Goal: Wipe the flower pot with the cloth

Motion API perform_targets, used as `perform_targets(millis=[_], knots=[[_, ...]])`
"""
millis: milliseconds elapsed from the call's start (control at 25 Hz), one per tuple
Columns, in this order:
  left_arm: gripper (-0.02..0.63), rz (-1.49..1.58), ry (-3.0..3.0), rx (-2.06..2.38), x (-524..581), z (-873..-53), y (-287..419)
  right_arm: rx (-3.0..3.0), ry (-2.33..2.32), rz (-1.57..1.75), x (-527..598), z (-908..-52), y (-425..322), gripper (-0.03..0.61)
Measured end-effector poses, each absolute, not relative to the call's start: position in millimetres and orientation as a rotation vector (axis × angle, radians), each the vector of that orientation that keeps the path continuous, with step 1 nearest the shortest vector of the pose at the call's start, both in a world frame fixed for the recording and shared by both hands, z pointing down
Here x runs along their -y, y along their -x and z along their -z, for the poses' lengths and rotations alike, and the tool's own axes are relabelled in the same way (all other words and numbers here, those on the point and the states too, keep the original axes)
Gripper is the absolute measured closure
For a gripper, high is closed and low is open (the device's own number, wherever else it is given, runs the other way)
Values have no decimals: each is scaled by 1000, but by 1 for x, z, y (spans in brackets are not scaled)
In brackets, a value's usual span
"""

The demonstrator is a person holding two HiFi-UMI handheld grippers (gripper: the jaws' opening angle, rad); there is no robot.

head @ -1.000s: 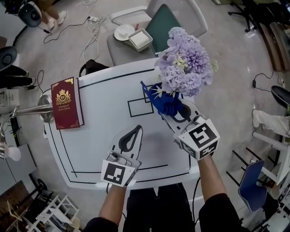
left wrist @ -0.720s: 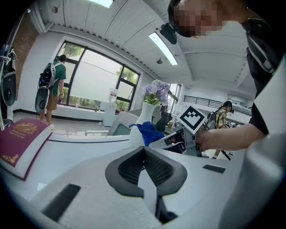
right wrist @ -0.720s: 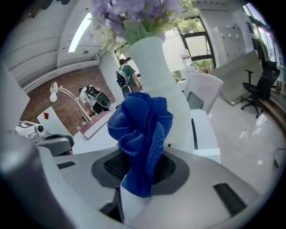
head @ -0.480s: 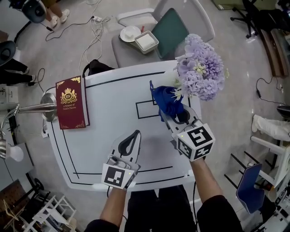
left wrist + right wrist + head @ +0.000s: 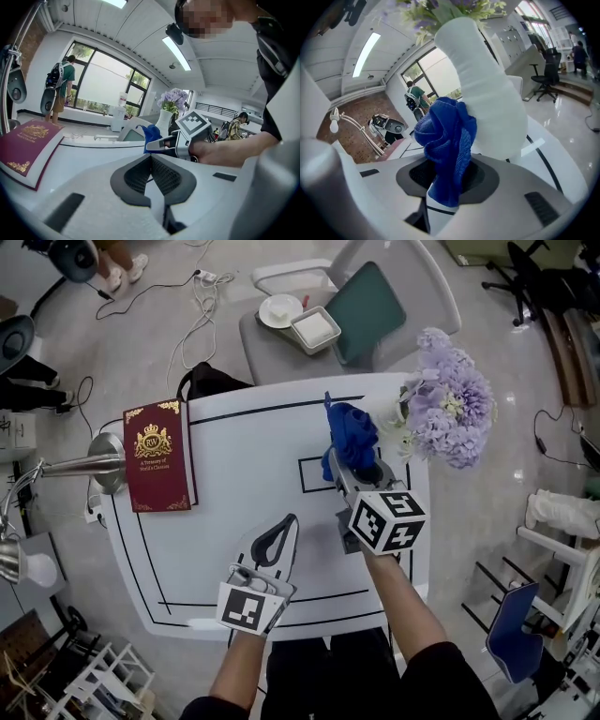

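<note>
The flower pot is a tall white vase (image 5: 487, 103) with purple flowers (image 5: 450, 413), standing at the table's far right; in the head view the blooms hide most of it. My right gripper (image 5: 352, 465) is shut on a bunched blue cloth (image 5: 351, 431). In the right gripper view the cloth (image 5: 447, 136) rises from the jaws and lies against the vase's left side. My left gripper (image 5: 281, 527) rests on the table nearer the front, shut with nothing in it. From the left gripper view (image 5: 152, 169) the cloth (image 5: 151, 135) and the vase (image 5: 164, 123) show beyond it.
A dark red book (image 5: 159, 456) lies at the table's left, beside a metal lamp base (image 5: 105, 461). Behind the table stand a chair with a green cushion (image 5: 367, 298) and a stool carrying a white dish and tray (image 5: 314, 329). The table's front edge (image 5: 281, 624) is close to the person.
The right gripper and cloth now sit further left of the flowers than a second ago, with the head view shifted. The left gripper has stayed put.
</note>
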State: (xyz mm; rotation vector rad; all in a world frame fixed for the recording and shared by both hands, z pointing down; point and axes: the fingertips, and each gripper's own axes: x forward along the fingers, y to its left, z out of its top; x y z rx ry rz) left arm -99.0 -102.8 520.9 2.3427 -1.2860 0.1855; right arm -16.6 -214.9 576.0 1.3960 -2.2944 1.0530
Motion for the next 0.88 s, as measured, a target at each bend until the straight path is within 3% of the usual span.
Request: perform_targets(millis=[320, 600, 880], knots=[[609, -172, -2330, 1302, 115, -521, 124, 2408, -1529, -743, 238, -529, 41, 465], [608, -167, -2345, 1298, 121, -518, 134, 2245, -1720, -929, 259, -551, 28, 465], [609, -146, -2345, 1313, 118, -503, 146, 2241, -1612, -1037, 228, -567, 40, 465]])
